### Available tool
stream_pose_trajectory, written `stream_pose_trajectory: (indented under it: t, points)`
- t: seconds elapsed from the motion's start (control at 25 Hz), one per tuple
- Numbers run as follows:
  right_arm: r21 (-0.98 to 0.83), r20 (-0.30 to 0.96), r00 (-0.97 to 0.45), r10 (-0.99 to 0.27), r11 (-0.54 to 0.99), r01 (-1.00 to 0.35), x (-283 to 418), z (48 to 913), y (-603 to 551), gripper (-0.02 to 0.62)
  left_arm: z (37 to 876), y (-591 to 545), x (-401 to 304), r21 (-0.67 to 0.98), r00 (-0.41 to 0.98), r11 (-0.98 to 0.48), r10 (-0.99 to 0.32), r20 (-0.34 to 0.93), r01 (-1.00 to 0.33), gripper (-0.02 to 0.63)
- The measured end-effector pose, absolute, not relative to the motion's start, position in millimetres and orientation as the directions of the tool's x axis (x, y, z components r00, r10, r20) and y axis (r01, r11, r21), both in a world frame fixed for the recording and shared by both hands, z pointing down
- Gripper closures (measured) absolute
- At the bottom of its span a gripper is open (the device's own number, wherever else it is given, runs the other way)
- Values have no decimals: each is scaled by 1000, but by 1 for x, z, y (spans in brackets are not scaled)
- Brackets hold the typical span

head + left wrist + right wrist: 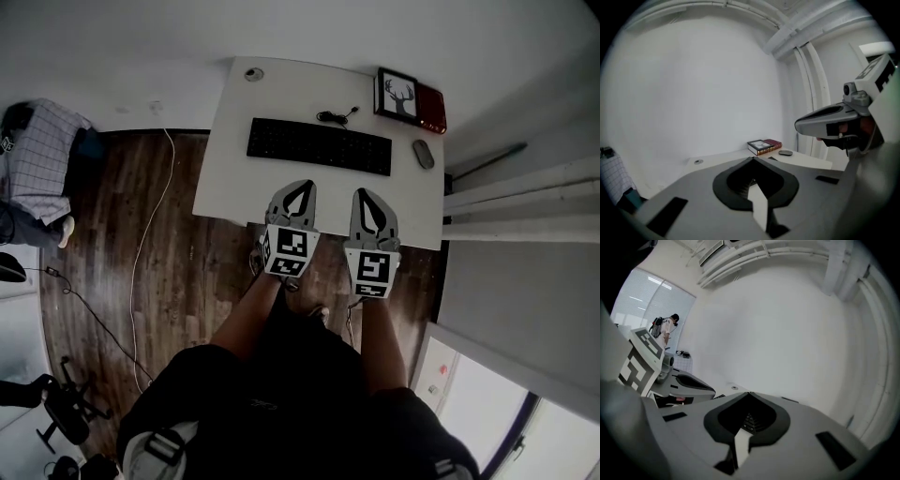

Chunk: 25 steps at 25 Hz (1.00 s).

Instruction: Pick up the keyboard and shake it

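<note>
White bench [234, 192] against a pale wall, seen from above. A black keyboard [319, 146] lies flat across its middle, untouched. Just behind it sits a small cable [336, 116]; to its right a mouse [424, 154], and in the far corner a framed deer picture [397, 96] on a red book [432, 109]. The left gripper [300, 187] and right gripper [366, 195] hover side by side over the near edge, short of the keyboard, jaws closed and empty.

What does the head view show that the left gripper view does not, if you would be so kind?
Head view only: the wooden floor, the white cable across it, the person's shorts. Left gripper view only: pipes running near the top of the wall. Both: the white desk, the red book, the mouse, the shut right claw.
</note>
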State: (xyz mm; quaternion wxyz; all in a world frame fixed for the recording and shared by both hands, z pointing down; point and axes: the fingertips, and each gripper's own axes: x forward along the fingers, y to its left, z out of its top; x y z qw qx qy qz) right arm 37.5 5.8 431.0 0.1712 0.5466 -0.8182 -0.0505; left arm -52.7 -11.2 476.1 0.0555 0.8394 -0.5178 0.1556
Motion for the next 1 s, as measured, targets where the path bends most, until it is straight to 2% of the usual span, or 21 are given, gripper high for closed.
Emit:
stream_pose_trajectory:
  t: [0.36,0.76,1.0]
  points:
    - [194,90,-322,-942,334,-923,137,395,112,574,432,99,42,-22,422,-432,-890,172,-902,603]
    - [180,-18,-338,-941,329,-927,168,362,159,574,396,149,81,-66,442,-450,-890,112,-891,604]
    - [199,-51,-338,-940,323,-925,173,352,172,574,391,158,92,-98,456,-467,-882,118,-879,603]
